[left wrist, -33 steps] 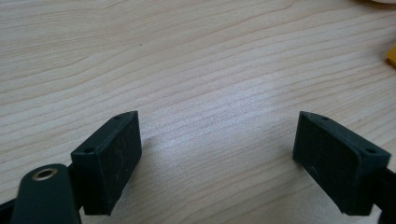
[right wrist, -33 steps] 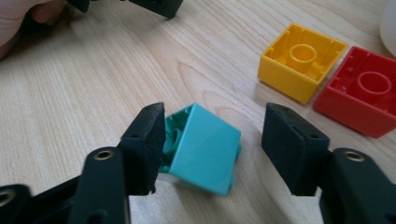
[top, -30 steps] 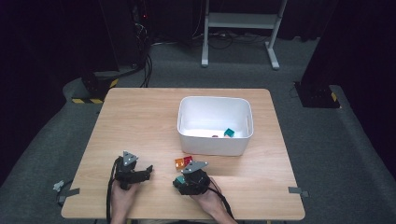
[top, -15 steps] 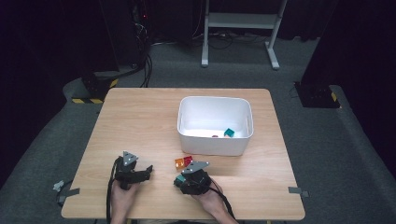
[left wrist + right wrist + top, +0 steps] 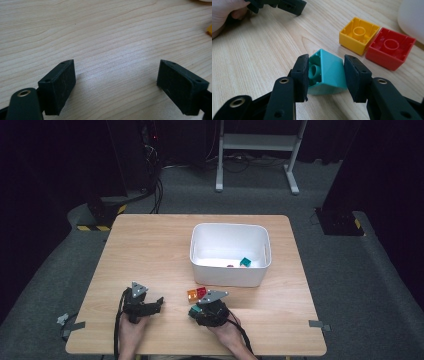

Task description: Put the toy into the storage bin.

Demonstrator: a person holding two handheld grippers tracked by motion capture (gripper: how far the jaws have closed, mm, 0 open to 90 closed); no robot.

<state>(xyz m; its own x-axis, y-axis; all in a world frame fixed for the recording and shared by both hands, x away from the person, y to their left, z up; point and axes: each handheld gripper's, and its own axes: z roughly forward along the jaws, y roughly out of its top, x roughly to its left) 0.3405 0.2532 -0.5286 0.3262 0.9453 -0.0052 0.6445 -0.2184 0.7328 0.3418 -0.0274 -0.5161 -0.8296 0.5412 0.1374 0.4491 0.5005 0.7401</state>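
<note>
A teal brick (image 5: 327, 75) lies on its side on the wooden table, and my right gripper (image 5: 325, 65) is shut on it, a black pad pressing on each side. These jaws have just been closing around it. In the high view the right gripper (image 5: 200, 311) is near the table's front edge with the teal brick (image 5: 193, 309) at its tip. My left gripper (image 5: 159, 301) rests to its left, pointing toward it. Its jaws (image 5: 116, 75) stand wide open over bare wood, with nothing between them.
A yellow brick (image 5: 359, 35) and a red brick (image 5: 390, 47) sit studs down, side by side, just beyond the held brick. Behind them stands a white bin (image 5: 230, 272) holding a teal block (image 5: 245, 262) and a small dark piece (image 5: 230, 266).
</note>
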